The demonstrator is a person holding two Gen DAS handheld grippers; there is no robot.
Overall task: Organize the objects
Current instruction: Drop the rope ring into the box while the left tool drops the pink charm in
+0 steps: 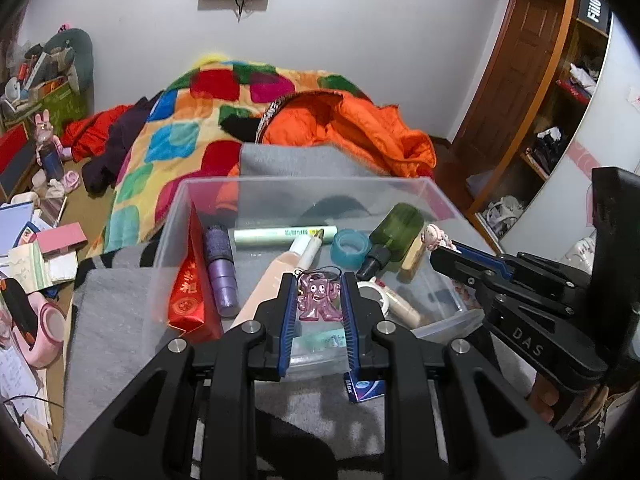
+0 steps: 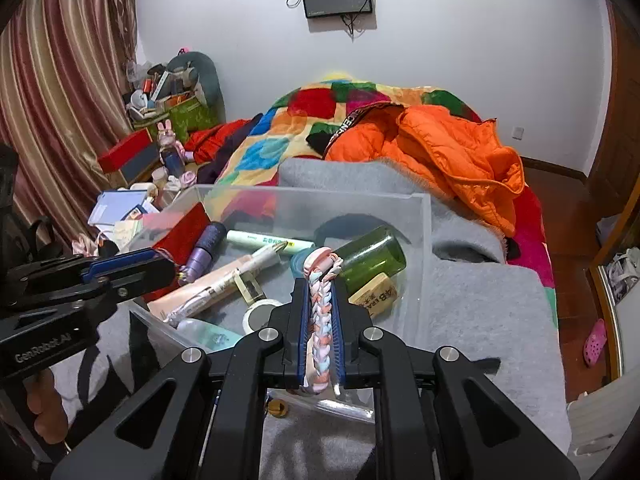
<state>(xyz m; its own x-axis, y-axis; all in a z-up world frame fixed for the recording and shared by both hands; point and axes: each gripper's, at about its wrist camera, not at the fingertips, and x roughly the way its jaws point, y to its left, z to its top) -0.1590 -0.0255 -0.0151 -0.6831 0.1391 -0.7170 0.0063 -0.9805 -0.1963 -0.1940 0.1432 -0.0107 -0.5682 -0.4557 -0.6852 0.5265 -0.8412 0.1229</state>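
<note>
A clear plastic bin point(image 1: 400, 188) stands on a grey blanket on the bed and holds a green bottle point(image 1: 396, 232), a purple tube point(image 1: 220, 264), a red packet point(image 1: 190, 288), a blue tape roll point(image 1: 352, 246), a pale green tube point(image 1: 280, 236) and more. My left gripper point(image 1: 318, 300) is shut on a pink figure keychain point(image 1: 318, 298) above the bin's near side. My right gripper point(image 2: 320, 312) is shut on a braided pink, white and blue band point(image 2: 318, 308) over the bin point(image 2: 420, 216); it also shows in the left wrist view point(image 1: 444, 246).
An orange jacket point(image 2: 440, 152) and a patchwork quilt point(image 1: 168, 140) lie behind the bin. A blue box point(image 1: 366, 390) lies on the blanket by the bin's near wall. Cluttered books and boxes point(image 1: 36, 248) fill the left side. Wooden shelves point(image 1: 560, 120) stand right.
</note>
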